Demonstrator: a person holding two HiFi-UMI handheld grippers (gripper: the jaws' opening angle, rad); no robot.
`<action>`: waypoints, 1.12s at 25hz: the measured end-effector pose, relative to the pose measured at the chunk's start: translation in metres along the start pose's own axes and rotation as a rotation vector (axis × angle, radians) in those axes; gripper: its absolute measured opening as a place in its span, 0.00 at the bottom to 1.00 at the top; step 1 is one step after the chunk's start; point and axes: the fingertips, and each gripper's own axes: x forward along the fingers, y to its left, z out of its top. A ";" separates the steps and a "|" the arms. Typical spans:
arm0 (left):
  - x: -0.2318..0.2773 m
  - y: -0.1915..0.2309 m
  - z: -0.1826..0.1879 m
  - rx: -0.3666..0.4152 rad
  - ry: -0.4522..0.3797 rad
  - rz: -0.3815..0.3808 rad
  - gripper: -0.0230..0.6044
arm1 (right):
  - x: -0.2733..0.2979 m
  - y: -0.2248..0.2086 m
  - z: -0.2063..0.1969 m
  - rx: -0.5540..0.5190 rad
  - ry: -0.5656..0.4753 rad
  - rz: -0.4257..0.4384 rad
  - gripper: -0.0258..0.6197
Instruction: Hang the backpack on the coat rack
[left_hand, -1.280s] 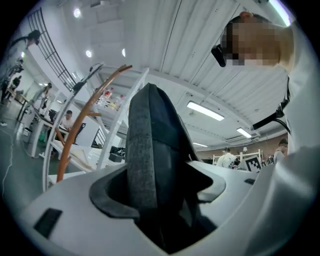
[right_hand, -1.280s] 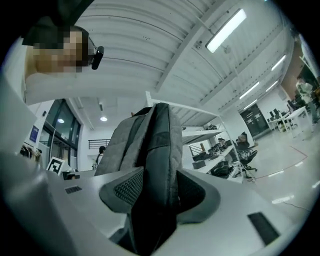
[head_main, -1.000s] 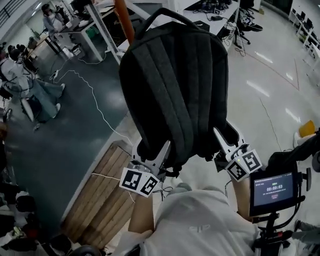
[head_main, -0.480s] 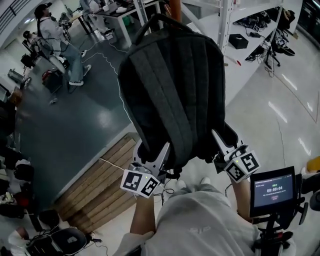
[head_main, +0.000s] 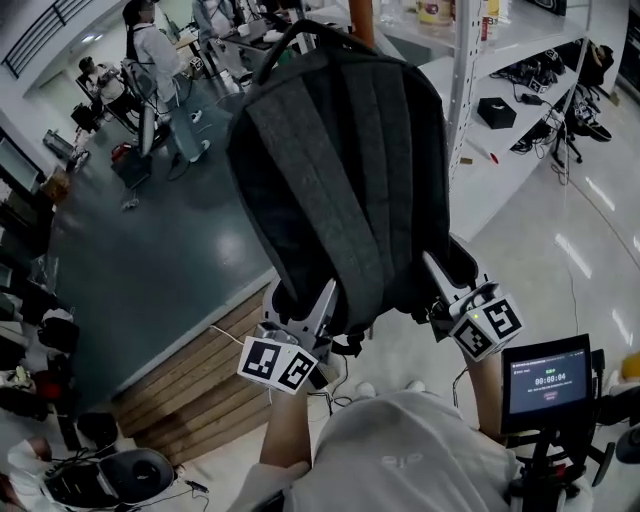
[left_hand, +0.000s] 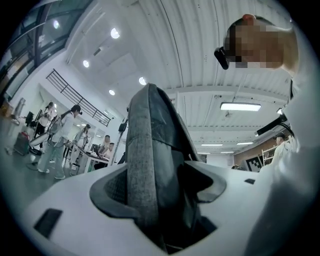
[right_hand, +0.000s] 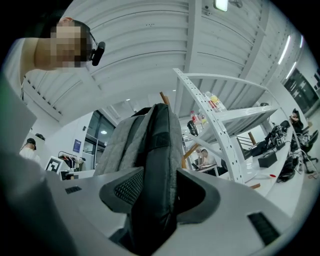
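A dark grey backpack (head_main: 340, 180) is held up in front of me, back panel facing me, its top loop handle (head_main: 288, 35) uppermost. My left gripper (head_main: 322, 300) is shut on its lower left edge, and my right gripper (head_main: 437, 275) is shut on its lower right edge. In the left gripper view the backpack's grey strap (left_hand: 145, 170) fills the gap between the jaws. The right gripper view shows the backpack's dark padded edge (right_hand: 157, 165) clamped the same way. A brown pole (head_main: 361, 20) shows just behind the backpack's top; its hooks are hidden.
White metal shelving (head_main: 467, 90) stands right behind the backpack, with items on its boards. A wooden platform (head_main: 190, 385) lies on the floor at lower left beside dark flooring. People (head_main: 150, 60) stand at desks far left. A small screen (head_main: 545, 378) sits at my right.
Both grippers keep their hold on the backpack. The room behind has slid: the shelving is now close behind the backpack, and the people and wooden platform have shifted in the view.
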 end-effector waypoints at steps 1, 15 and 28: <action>0.005 0.001 0.007 0.012 -0.010 0.000 0.54 | 0.006 -0.001 0.006 -0.003 -0.013 0.010 0.37; 0.061 -0.017 0.103 0.134 -0.133 -0.053 0.54 | 0.038 -0.014 0.111 -0.077 -0.177 0.048 0.37; 0.092 -0.036 0.098 0.124 -0.122 -0.153 0.54 | 0.018 -0.039 0.123 -0.090 -0.202 -0.031 0.37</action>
